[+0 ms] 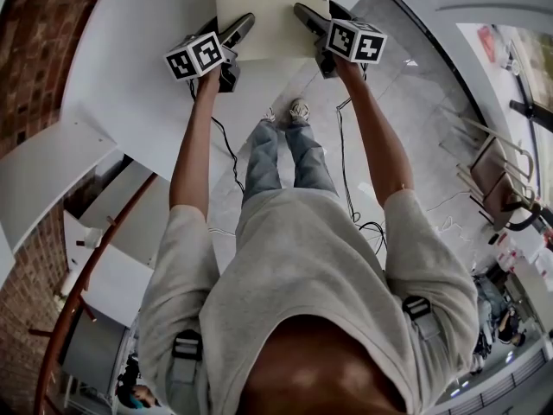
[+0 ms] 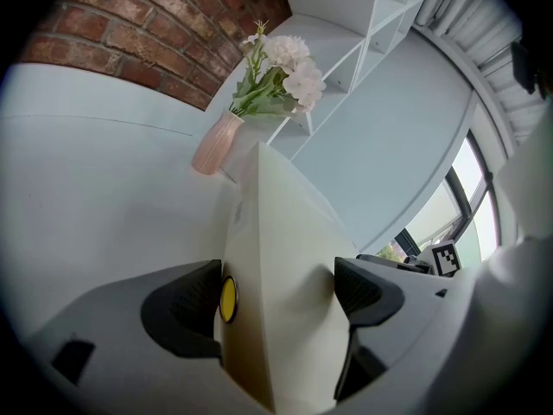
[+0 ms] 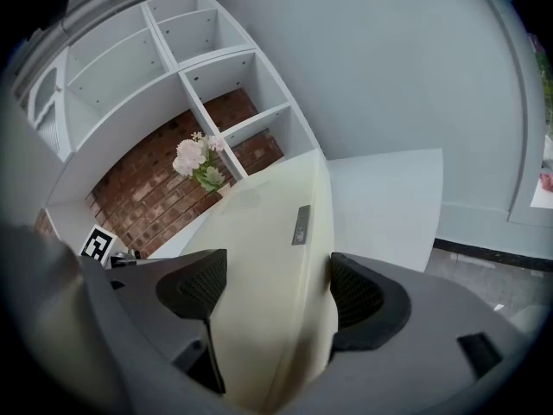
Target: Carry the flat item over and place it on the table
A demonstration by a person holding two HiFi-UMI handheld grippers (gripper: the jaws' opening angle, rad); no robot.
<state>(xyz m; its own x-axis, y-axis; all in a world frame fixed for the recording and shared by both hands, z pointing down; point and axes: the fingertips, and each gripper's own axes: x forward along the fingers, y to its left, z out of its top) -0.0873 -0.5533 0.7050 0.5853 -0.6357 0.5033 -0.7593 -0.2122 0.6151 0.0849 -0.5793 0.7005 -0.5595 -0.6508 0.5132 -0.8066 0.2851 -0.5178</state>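
Observation:
A flat cream-coloured board (image 1: 272,11) is held out in front of the person, over the white table (image 1: 130,67). My left gripper (image 1: 233,33) is shut on its left edge and my right gripper (image 1: 307,15) is shut on its right edge. In the left gripper view the board (image 2: 289,275) runs edge-on between the black pads (image 2: 186,305), with a yellow dot beside the left pad. The right gripper view shows the board (image 3: 268,266) clamped between both pads (image 3: 359,296), a small grey label on its face. Whether it touches the table, I cannot tell.
A pink vase of white flowers (image 2: 263,85) stands on the table by the brick wall (image 2: 147,33). White open shelving (image 3: 199,59) rises behind it. Black cables (image 1: 346,188) trail on the tiled floor by the person's feet. Chairs (image 1: 497,175) stand at the right.

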